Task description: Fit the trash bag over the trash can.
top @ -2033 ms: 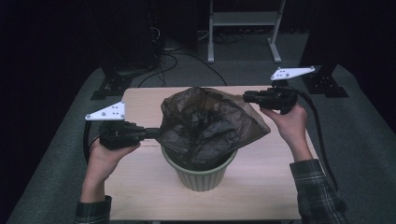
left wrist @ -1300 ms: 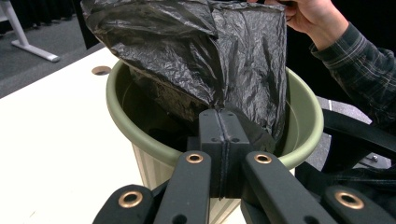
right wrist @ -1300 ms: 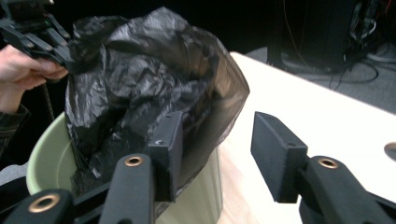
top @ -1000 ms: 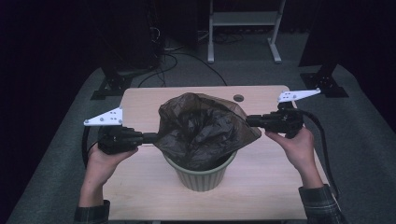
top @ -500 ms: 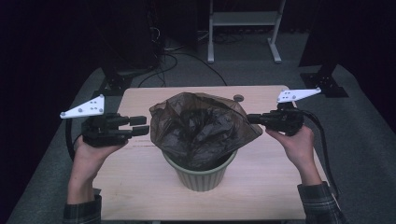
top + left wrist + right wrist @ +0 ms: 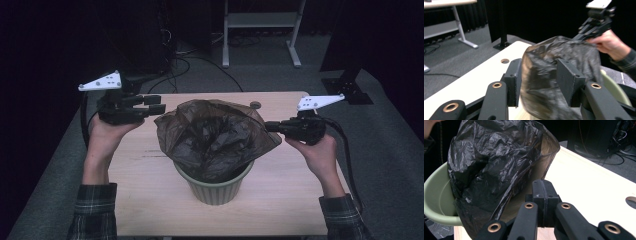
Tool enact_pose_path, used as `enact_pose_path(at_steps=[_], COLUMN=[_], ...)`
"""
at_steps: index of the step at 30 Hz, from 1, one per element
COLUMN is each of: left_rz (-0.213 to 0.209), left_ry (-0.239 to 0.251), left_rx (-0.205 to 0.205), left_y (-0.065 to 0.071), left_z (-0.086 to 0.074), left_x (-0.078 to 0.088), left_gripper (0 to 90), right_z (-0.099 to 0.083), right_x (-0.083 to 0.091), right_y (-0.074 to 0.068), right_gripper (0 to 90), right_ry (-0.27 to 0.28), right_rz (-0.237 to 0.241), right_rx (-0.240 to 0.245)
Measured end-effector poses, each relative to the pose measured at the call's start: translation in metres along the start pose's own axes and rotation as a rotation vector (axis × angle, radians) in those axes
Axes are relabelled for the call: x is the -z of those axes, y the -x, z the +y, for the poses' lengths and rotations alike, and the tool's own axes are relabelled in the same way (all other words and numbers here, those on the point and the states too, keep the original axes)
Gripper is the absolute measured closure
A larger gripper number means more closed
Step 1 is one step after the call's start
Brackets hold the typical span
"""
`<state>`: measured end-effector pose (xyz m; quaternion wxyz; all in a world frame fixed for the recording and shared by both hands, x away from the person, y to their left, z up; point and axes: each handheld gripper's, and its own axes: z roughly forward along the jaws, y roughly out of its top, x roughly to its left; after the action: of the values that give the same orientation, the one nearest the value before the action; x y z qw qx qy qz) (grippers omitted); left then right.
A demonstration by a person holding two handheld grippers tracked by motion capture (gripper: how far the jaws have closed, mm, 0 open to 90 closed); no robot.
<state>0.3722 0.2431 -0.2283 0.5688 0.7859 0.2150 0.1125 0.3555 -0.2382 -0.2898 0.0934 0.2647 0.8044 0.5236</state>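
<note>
The left gripper [image 6: 159,104] lets go of the black bag's [image 6: 212,137] left edge, its jaws having just been opening, and now hangs raised and apart to the left, while that freed side of the bag slackens inward.

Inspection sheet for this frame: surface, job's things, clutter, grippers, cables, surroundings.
Surface: light wooden table, round hole near its far edge.
Job's things: black bin bag standing crumpled in green ribbed bin, not yet folded over the rim.
Clutter: nothing seen.
Grippers: left gripper has just been opening, raised clear of the bag, nothing between its jaws; right gripper shut on the bag's edge.
Cables: one trails from each gripper; more on the floor behind.
Surroundings: dark room, grey carpet, white desk frame.
</note>
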Motion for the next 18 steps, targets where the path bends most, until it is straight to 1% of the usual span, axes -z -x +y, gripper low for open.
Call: enact_pose_path(at_steps=[2, 3, 4, 5, 7, 9, 10, 14, 16, 18], left_rz=[0.014, 0.010, 0.010, 0.008, 0.007, 0.008, 0.003, 0.001, -0.006, -0.009], left_ry=[-0.014, -0.010, -0.010, -0.014, -0.019, -0.022, -0.032, -0.061, -0.070, -0.070], left_rx=[0.017, 0.036, 0.036, 0.044, 0.055, 0.056, 0.062, 0.070, 0.079, 0.085], left_y=[-0.008, -0.013, -0.013, -0.016, -0.018, -0.019, -0.020, -0.021, -0.022, -0.024], left_z=[-0.004, -0.008, -0.008, -0.011, -0.014, -0.014, -0.017, -0.023, -0.027, -0.031], left_x=[-0.007, -0.012, -0.012, -0.015, -0.019, -0.021, -0.025, -0.032, -0.033, -0.033], left_gripper=[55.5, 56.1, 56.5, 56.7, 56.7, 56.7, 56.8, 58.1, 60.6, 65.4], right_z=[0.000, 0.001, 0.001, 0.001, 0.001, 0.001, 0.002, 0.002, 0.002, 0.003], right_x=[0.000, 0.000, 0.000, 0.000, 0.000, 0.000, -0.001, -0.002, -0.002, -0.003], right_y=[0.001, 0.002, 0.002, 0.002, 0.002, 0.002, 0.002, 0.002, 0.003, 0.003], right_gripper=[89.8, 89.8, 89.8, 89.9, 89.9, 89.8, 89.8, 89.8, 89.8, 89.7], right_ry=[0.002, 0.006, 0.006, 0.007, 0.008, 0.007, 0.007, 0.009, 0.011, 0.011], right_rz=[0.000, 0.001, 0.001, 0.001, 0.002, 0.001, 0.002, 0.001, 0.001, 0.001], right_rx=[0.000, 0.000, 0.000, 0.003, 0.003, 0.004, 0.005, 0.008, 0.008, 0.008])
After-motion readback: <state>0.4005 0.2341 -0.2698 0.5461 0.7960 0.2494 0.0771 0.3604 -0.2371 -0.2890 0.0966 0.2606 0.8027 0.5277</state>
